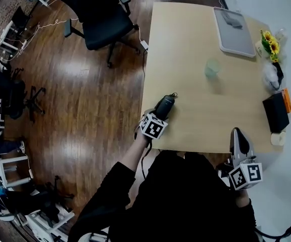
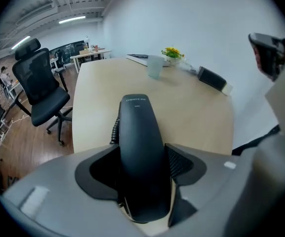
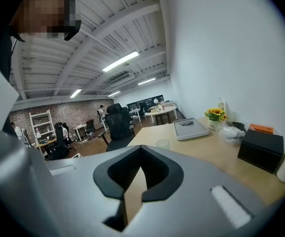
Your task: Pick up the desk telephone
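A black office chair [image 1: 102, 14] stands on the wooden floor, off the table's [image 1: 186, 49] left edge. At the table's near left corner, the left gripper [image 1: 160, 114] is clamped on a black telephone handset [image 1: 164, 105]. In the left gripper view both jaws press the handset's [image 2: 137, 142] sides and its far end points out over the tabletop. A coiled cord [image 2: 115, 130] runs along its left side. Whether the handset rests on the table or is held clear of it cannot be determined.

Mid-table stands a pale cup [image 1: 212, 67]. A grey tray [image 1: 234, 33] lies at the far edge, flowers [image 1: 270, 43] are just right of it, and a black box [image 1: 275, 112] sits by the right edge.

The right gripper [image 1: 238, 139] is at the near right corner. Its jaws are drawn together to a narrow slit, with nothing held.
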